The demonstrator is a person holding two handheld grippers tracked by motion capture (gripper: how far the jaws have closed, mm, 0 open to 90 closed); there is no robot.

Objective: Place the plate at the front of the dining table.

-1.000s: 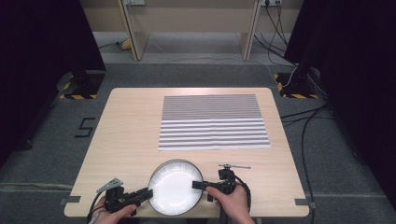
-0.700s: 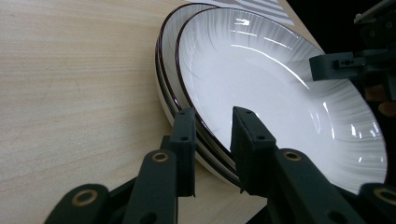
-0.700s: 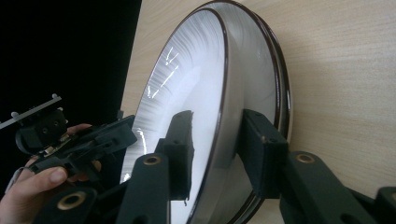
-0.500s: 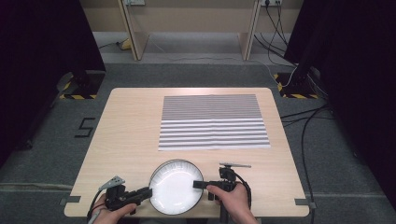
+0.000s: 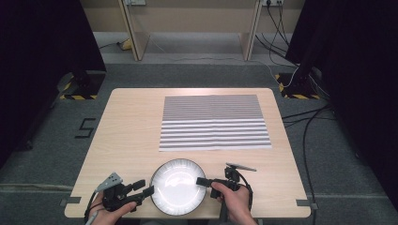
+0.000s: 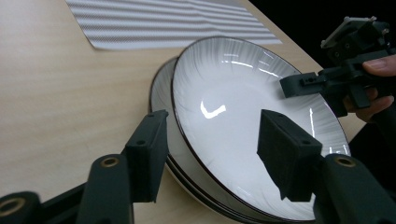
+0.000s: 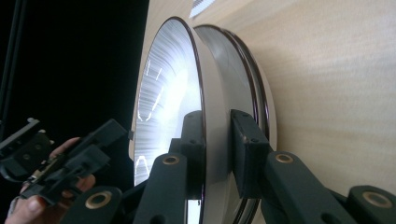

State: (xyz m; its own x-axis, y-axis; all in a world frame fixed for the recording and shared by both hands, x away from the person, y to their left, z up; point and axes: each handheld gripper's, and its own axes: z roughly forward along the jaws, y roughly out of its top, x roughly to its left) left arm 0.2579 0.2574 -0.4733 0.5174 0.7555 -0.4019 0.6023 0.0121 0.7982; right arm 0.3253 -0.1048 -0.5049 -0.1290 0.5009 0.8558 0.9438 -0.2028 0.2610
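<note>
A stack of white plates with dark rims lies at the table's front edge. The top plate [image 5: 177, 187] [image 6: 243, 116] [image 7: 168, 93] is tilted up off the lower plates [image 6: 161, 93] [image 7: 252, 70]. My right gripper [image 5: 202, 181] [image 7: 219, 149] is shut on the top plate's right rim, and it is seen across the plate as the right gripper [image 6: 303, 84]. My left gripper [image 5: 143, 189] [image 6: 215, 158] is open, with its jaws on either side of the plates' left rim and a gap at both. It appears again as the left gripper [image 7: 98, 140] beyond the plate.
A grey-and-white striped mat [image 5: 213, 122] [image 6: 154, 21] lies flat on the far half of the wooden table [image 5: 131, 136]. Desk legs and cables stand on the floor beyond the table. The table's front edge is right under both hands.
</note>
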